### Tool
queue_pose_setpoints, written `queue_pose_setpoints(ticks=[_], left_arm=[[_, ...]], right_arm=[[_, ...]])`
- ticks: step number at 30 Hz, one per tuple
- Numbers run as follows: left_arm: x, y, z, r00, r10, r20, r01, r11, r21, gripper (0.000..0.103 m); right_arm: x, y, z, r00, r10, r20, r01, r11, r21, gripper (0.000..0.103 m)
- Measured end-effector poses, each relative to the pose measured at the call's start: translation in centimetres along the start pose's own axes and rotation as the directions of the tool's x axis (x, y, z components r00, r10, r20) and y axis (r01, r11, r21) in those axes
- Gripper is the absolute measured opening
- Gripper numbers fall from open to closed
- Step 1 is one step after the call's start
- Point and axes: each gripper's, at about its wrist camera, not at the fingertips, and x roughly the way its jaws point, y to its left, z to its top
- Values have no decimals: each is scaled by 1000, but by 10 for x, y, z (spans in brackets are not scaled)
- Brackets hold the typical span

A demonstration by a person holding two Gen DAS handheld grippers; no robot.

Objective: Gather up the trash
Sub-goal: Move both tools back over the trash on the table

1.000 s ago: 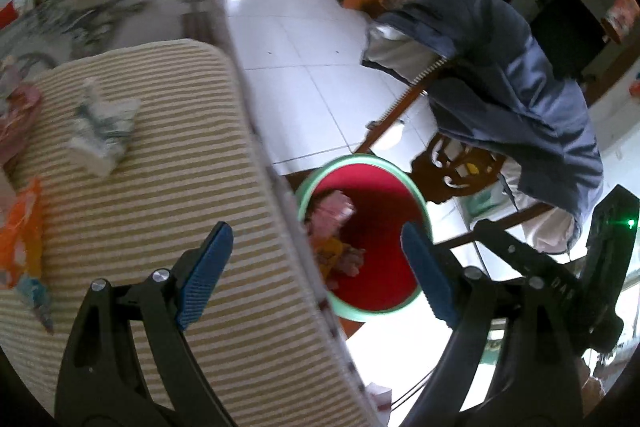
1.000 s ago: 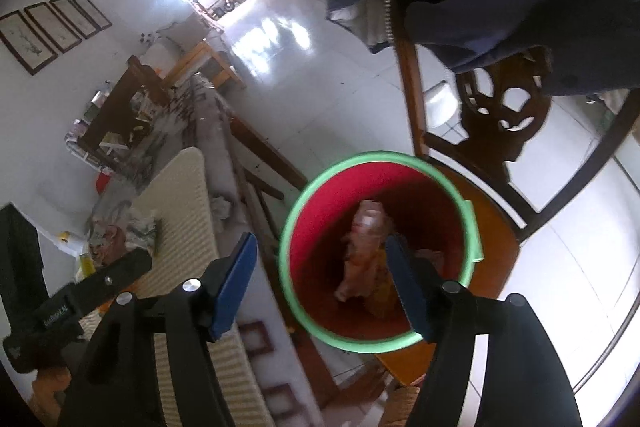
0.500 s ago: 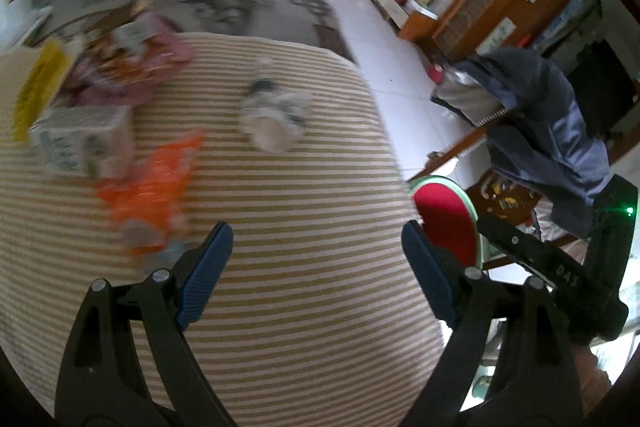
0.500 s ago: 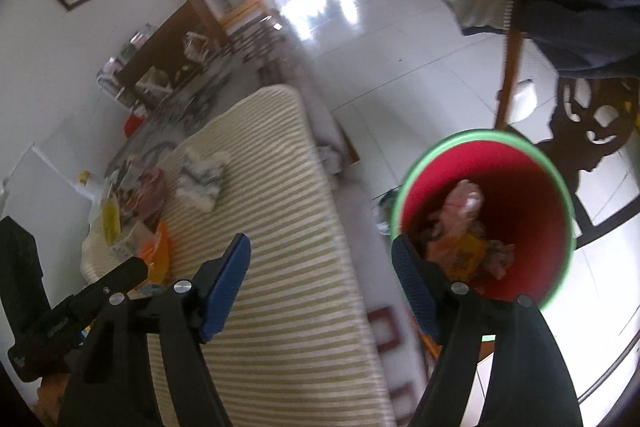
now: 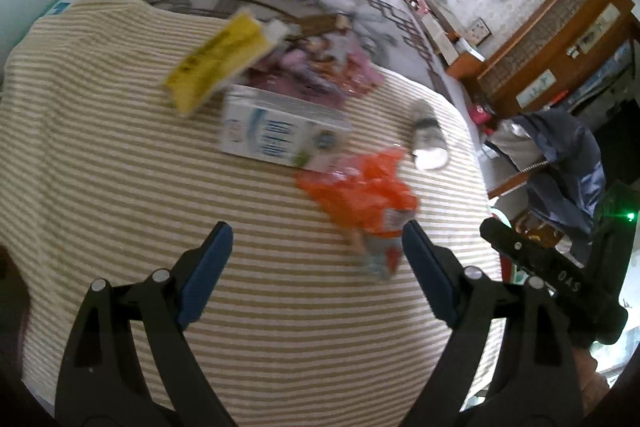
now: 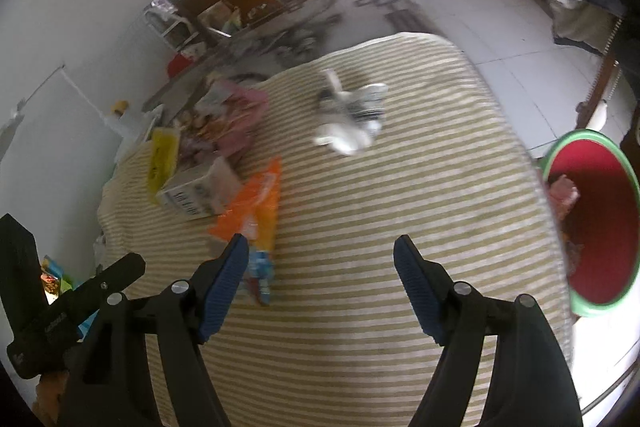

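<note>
The left gripper [image 5: 316, 259] points steeply downward with its jaws spread wide and nothing between them; its blue pads [image 5: 426, 275] face each other across the gap. The right gripper [image 6: 320, 277] tilts down at much the same angle, its jaws opening, and nothing sits between them either. In the left wrist view the right gripper's black body shows at the right edge, so the two are held side by side.
</note>
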Motion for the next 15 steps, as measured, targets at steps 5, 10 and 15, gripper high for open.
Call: queue_pose_setpoints(ticks=[5,10,15], left_arm=[[-12,26,0,1000,5,10,-5,1000,-3,84],[-18,46,2,1000,4,14,-4,1000,-17,84],[-23,61,3,1000,3,24,-2,999,-37,84]], right_arm=[[16,23,-8,1000,14,-25,-14,1000,8,77],[24,45,-15,999,11,-32,-11,1000,-9,77],[30,57,-16,999,1,-33,-2,1000,-17,77]])
